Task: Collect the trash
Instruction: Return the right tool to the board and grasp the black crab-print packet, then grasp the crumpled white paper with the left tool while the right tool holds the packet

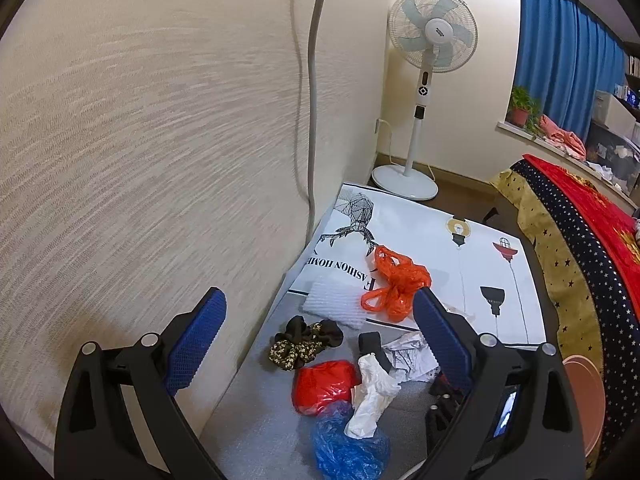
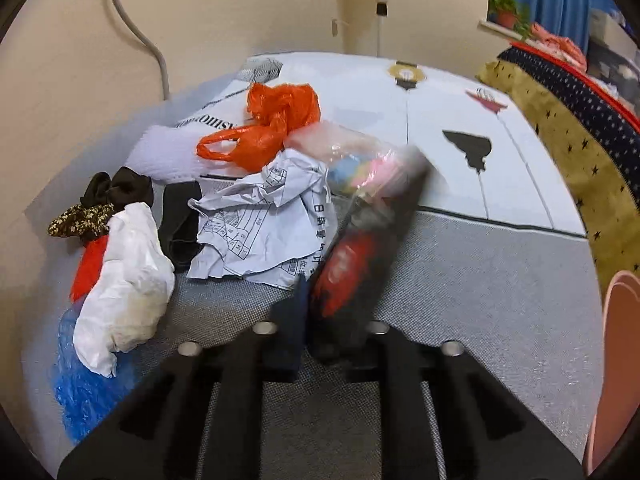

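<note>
Your right gripper (image 2: 320,280) clamps a blurred red wrapper (image 2: 348,268) beside the crumpled paper (image 2: 264,224); your left gripper (image 1: 320,340) gapes wide above the table's (image 2: 480,280) left edge.

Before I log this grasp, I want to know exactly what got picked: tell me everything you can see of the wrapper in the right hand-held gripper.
The wrapper is a long, dark, glossy plastic packet with a red printed patch, motion-blurred. Crinkled clear film with pink and blue bits shows at its far end. It tilts up and away, pinched at its near end by the right hand-held gripper, above the grey mat. Its far end overlaps the crumpled printed paper; contact is unclear.
</note>
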The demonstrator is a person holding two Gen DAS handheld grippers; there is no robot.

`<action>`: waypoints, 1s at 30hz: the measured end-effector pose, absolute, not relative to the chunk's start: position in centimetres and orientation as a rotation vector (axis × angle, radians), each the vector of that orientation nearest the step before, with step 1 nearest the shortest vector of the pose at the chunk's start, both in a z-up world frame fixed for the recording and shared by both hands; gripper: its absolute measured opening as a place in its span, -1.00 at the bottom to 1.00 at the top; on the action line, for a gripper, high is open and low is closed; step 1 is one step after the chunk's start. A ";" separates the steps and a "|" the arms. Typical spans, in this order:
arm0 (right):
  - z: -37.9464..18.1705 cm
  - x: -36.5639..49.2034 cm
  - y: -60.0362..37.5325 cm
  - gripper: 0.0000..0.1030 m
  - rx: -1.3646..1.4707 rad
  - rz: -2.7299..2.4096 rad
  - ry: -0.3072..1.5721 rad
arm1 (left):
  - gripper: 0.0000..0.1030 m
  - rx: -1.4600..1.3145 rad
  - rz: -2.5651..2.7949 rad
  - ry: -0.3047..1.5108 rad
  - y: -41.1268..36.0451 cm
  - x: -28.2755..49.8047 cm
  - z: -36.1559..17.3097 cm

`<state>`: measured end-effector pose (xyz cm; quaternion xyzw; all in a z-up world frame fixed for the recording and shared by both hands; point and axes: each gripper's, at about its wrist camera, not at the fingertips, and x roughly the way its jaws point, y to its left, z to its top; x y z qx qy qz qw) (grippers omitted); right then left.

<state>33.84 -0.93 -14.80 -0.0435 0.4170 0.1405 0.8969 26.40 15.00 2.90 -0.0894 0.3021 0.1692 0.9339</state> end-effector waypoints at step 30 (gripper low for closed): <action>-1.9 23.2 -13.9 -0.90 -0.117 0.266 0.755 | 0.77 -0.151 0.192 0.526 9.6 26.9 1.0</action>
